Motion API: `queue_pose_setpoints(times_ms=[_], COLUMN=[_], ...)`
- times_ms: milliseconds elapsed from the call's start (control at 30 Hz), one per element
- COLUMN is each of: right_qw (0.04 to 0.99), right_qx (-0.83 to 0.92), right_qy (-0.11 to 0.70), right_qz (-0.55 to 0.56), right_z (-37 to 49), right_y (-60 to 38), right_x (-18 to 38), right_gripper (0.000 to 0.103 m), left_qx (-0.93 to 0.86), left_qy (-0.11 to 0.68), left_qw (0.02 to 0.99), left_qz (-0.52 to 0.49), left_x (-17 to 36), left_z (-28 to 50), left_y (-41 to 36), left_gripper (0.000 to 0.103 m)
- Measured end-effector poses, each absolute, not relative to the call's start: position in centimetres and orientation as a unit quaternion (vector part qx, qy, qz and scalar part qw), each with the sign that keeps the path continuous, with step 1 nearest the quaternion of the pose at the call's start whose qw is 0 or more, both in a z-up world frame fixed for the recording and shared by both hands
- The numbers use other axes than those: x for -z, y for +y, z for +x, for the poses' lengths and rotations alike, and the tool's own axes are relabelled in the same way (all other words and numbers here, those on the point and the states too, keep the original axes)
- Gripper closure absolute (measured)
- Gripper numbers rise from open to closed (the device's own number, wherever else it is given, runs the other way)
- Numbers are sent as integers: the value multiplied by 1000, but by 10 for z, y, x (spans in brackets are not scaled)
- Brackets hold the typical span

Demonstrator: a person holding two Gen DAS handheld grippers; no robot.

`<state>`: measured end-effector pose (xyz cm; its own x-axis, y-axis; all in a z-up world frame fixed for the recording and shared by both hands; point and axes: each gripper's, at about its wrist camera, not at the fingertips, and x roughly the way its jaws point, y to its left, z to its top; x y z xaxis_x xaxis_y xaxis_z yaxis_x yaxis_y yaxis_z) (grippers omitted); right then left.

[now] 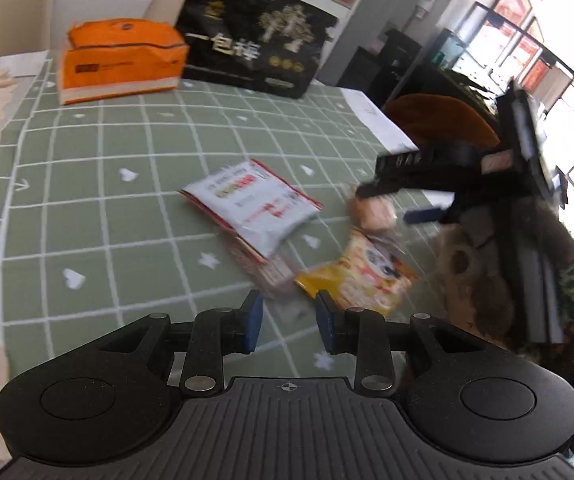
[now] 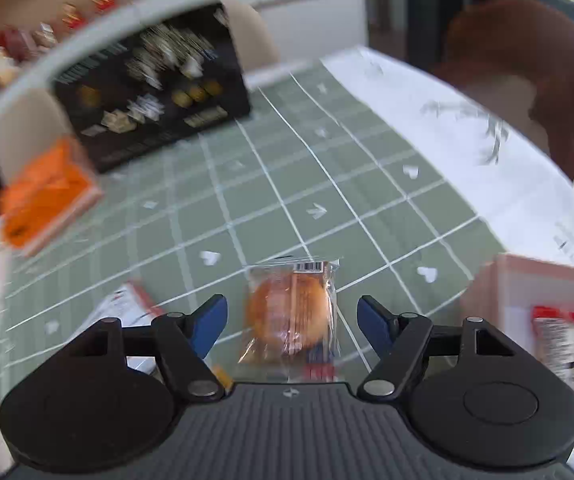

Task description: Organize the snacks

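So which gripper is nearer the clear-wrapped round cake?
Right. The right gripper has the wrapped cake between its open fingers, not pressed. The left gripper sits back behind the yellow packet, with the cake beyond it.

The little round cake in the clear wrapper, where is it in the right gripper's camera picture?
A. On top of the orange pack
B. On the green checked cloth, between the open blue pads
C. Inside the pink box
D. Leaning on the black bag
B: the wrapped cake lies on the green checked cloth, with the right gripper pads spread apart on either side and not touching it.
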<state>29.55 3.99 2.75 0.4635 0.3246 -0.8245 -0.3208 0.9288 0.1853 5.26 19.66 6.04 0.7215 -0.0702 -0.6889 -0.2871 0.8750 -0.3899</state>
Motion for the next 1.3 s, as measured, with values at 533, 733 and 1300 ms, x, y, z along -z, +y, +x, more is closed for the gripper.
queue_pose_setpoints(times_ms=[533, 733, 1300], right_qw=[837, 830, 859], right_qx=[-288, -279, -119], right_qy=[462, 482, 492], right_qz=[-53, -28, 68], right_z=[188, 126, 35], right_y=[2, -50, -177], right_x=[-64, -61, -18], right_gripper=[51, 51, 51], left_qx=[-127, -69, 80], left_qy=[271, 363, 405], left_qw=[935, 918, 902], left_qz=[-188, -145, -125], left_x=[-57, -36, -38], left_z=[137, 166, 27], left_y=[245, 240, 129], left_gripper=[70, 72, 72])
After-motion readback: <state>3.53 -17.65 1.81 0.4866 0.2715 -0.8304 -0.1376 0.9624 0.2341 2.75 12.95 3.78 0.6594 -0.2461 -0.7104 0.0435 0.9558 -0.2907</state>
